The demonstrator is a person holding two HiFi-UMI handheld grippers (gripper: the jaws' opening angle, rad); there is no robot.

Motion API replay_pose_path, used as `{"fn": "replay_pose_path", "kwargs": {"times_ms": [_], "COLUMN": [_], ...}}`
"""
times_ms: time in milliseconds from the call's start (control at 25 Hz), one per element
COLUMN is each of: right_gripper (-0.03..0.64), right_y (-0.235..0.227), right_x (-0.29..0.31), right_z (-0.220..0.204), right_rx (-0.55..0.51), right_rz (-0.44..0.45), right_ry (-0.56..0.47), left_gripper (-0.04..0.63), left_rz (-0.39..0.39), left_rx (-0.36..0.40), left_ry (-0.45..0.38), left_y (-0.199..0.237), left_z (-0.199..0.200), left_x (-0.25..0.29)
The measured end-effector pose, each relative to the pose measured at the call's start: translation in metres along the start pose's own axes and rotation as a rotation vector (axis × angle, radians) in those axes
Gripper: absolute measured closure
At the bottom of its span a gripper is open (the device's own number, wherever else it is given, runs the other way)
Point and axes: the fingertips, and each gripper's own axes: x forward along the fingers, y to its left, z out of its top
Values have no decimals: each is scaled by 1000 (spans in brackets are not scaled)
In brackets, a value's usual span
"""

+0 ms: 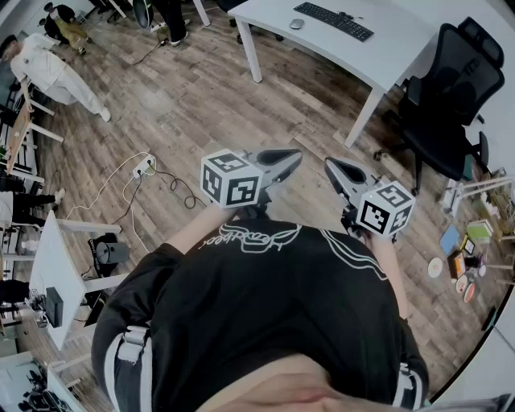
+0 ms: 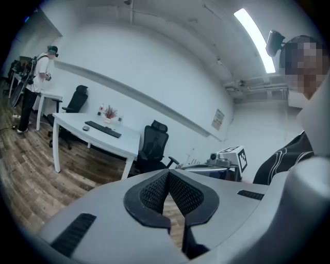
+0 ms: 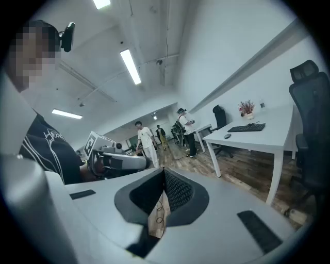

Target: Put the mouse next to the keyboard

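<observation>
My left gripper (image 1: 296,155) and right gripper (image 1: 329,163): jaws pressed together, empty, touching nothing; mouse (image 1: 297,24) far off.

wide bare wooden floor (image 1: 201,96) lies open before the white bench (image 1: 354,60), whose near edge is bare in front of the keyboard (image 1: 334,21) and mouse (image 1: 297,23). a black office chair (image 1: 451,88) stands just beside its right end. cables (image 1: 179,187) and a power strip (image 1: 143,166) lie on the floor at left, small clutter (image 1: 467,257) at right.
</observation>
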Motion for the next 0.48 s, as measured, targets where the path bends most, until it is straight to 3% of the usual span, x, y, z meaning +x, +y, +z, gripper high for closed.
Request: {"fn": "replay_pose_path", "kwargs": {"times_ms": [320,480], "right_gripper": [609,607], "right_y": [-1,-7], "right_x": [5,7], "right_z": [0,12], "right_rx": [-2,34], "right_rz": [-6,-19], "right_ry": [13,-76], "left_gripper": [588,588], "left_rz": [-2,11], "left_rx": [3,-9], "left_ry": [10,8], "left_y": [-2,7], "left_z": [1,-1], "left_x": [0,-5]}}
